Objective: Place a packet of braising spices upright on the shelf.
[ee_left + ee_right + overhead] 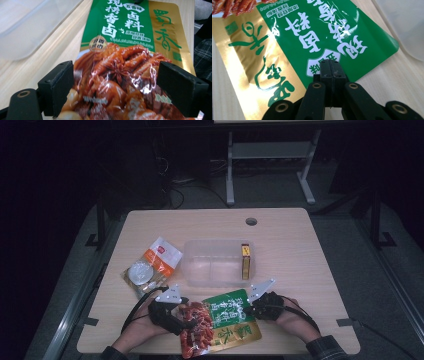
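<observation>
Your left gripper (115, 87) stands with its jaws wide apart, one pad on each side of the green and gold sauce pouch (130, 50), straddling the end printed with braised food. Your right gripper (331, 72) has its jaws pressed together over the green end of the pouch; whether the edge is pinched between them or the tips merely rest on top, the right gripper view does not settle.

In the high view the pouch (222, 322) lies flat near the bottom centre of the frame, just below the clear plastic bin (212, 265), with your left gripper (186, 319) at its left side and your right gripper (250, 309) at its upper right corner.

To lift it cleanly, I would sink the left jaws over the side seam before squeezing, since the film is glossy and slack and will likely slide out of a shallow bite. Keep both ends level so the soft filling does not slump to one side.

The bin is frosted, rounded at its corners, and holds a narrow yellow box (245, 261) against its right wall. An orange and white packet (152, 265) lies to the left of the bin on the pale wood-grain table (310, 270).
</observation>
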Motion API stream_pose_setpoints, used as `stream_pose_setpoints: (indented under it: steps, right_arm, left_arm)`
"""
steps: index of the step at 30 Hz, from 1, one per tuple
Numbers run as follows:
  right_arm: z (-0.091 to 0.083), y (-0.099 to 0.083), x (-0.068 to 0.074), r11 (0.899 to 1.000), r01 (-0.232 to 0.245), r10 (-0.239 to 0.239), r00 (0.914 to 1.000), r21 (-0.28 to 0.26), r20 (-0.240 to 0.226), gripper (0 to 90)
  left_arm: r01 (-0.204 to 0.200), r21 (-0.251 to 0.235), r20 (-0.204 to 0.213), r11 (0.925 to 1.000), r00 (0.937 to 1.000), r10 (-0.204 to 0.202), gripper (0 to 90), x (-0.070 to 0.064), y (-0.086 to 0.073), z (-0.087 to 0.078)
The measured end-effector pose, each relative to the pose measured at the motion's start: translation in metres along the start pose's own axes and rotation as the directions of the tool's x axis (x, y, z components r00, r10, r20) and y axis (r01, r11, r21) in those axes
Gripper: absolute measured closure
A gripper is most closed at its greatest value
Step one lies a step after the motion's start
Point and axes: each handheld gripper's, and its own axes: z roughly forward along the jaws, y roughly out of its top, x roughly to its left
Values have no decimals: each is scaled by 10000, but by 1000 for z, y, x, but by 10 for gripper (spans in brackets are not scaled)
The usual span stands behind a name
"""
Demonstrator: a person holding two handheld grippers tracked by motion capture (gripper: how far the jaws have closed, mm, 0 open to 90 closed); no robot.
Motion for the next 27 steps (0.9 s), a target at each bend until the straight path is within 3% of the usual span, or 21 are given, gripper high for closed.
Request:
stream_pose_setpoints:
  steps: [2, 5, 8, 12, 16, 23, 27]
  right_arm:
    - [-4, -2, -2, 9993, -72, 74, 10000, -360, 64, 841]
    - [-19, -8, -4, 9926, -825, 852, 9960, -889, 269, 711]
    - [-28, -16, -4, 9791, -1545, 1616, 9858, -1323, 448, 531]
    - [-32, -25, 0, 9745, -1759, 1868, 9799, -1391, 698, 387]
    - [-36, -30, 7, 9725, -1756, 1902, 9779, -1527, 866, 351]
    - [-36, -32, 6, 9712, -1751, 1911, 9775, -1613, 894, 344]
    - [-36, -32, 5, 9710, -1715, 1886, 9777, -1667, 929, 344]
  left_arm:
    - [2, -36, 5, 10000, 10000, -2, 147, 2, 4, 3]
    - [-182, 54, 93, 9998, 9998, 182, 151, 7, 8, 8]
    - [-230, 183, 281, 9996, 9994, 224, 151, 9, 11, 17]
    - [-487, 495, 491, 9976, 9977, 463, 150, 10, 14, 31]
    - [-690, 731, 541, 9949, 9964, 651, 150, 10, 16, 40]
    - [-347, 545, 616, 9979, 9976, 313, 130, 13, 14, 45]
    - [-458, 369, 565, 9983, 9974, 436, 138, 13, 12, 46]
